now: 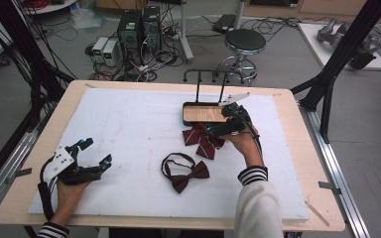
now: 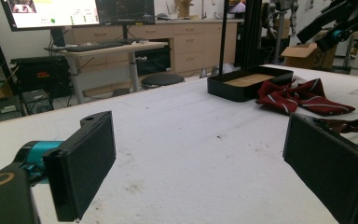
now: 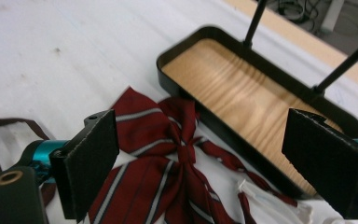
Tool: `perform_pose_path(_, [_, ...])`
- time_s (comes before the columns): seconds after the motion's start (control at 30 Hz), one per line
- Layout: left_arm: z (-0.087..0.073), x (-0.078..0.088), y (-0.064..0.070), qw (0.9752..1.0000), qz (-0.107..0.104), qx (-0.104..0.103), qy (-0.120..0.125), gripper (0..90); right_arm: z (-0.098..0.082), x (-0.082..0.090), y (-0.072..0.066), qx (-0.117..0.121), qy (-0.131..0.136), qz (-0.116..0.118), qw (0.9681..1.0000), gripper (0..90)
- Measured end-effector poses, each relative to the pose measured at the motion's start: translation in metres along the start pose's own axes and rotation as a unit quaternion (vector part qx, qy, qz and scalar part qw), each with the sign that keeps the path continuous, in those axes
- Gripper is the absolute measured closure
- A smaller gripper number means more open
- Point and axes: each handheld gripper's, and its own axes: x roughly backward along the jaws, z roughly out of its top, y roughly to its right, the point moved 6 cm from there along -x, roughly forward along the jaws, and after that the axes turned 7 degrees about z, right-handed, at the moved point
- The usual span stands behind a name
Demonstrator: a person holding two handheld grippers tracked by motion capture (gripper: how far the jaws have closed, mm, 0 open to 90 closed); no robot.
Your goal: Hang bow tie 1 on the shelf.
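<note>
A striped dark red bow tie (image 1: 202,140) lies on the white board, just in front of a black tray with a wooden floor (image 1: 201,114). My right gripper (image 1: 219,122) hovers over that bow tie, open, with the striped bow tie (image 3: 168,154) between and below its pads and the tray (image 3: 242,102) just beyond. A plain dark red bow tie with a looped strap (image 1: 184,173) lies nearer the front. My left gripper (image 1: 97,151) rests open near the front left, holding nothing. From there the tray (image 2: 247,84) and striped bow tie (image 2: 303,98) show farther off.
A black rack with hooks (image 1: 213,74) rises on two posts from the tray's back. The white board (image 1: 129,129) covers most of the wooden table (image 1: 307,148). Behind the table stand a stool (image 1: 244,42) and computers among cables (image 1: 139,29).
</note>
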Motion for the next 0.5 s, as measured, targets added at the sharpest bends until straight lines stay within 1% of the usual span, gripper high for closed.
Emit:
perform_pose_path(0.03, [0.000,0.000,0.000,1.0000,0.000,-0.002,0.000,9.7,-0.001,-0.002,0.000,-0.004,-0.008,0.006,0.9999,14.3])
perform_pose_path(0.07, [0.000,0.000,0.000,1.0000,0.000,-0.003,0.000,9.8,-0.003,-0.004,-0.001,-0.001,-0.018,0.012,0.9998,16.7])
perform_pose_path(0.13, [0.000,0.000,0.000,1.0000,0.000,-0.002,0.000,9.8,-0.004,-0.008,-0.001,0.007,-0.030,0.007,0.9995,16.5])
perform_pose_path(0.3, [0.000,0.000,0.000,1.0000,0.000,-0.003,0.000,9.8,-0.005,-0.018,-0.002,0.011,-0.044,0.007,0.9989,16.5])
perform_pose_path(0.4, [0.000,0.000,0.000,1.0000,0.000,-0.002,0.001,9.8,-0.007,-0.023,-0.001,0.006,-0.052,0.007,0.9986,16.7])
perform_pose_path(0.47, [0.000,0.000,0.000,1.0000,-0.001,-0.002,0.000,9.7,-0.008,-0.027,-0.002,0.000,-0.056,0.013,0.9984,17.3])
perform_pose_path(0.5, [0.000,0.000,0.000,1.0000,-0.001,0.000,0.001,9.7,-0.009,-0.028,-0.002,0.008,-0.063,0.011,0.9979,19.7])
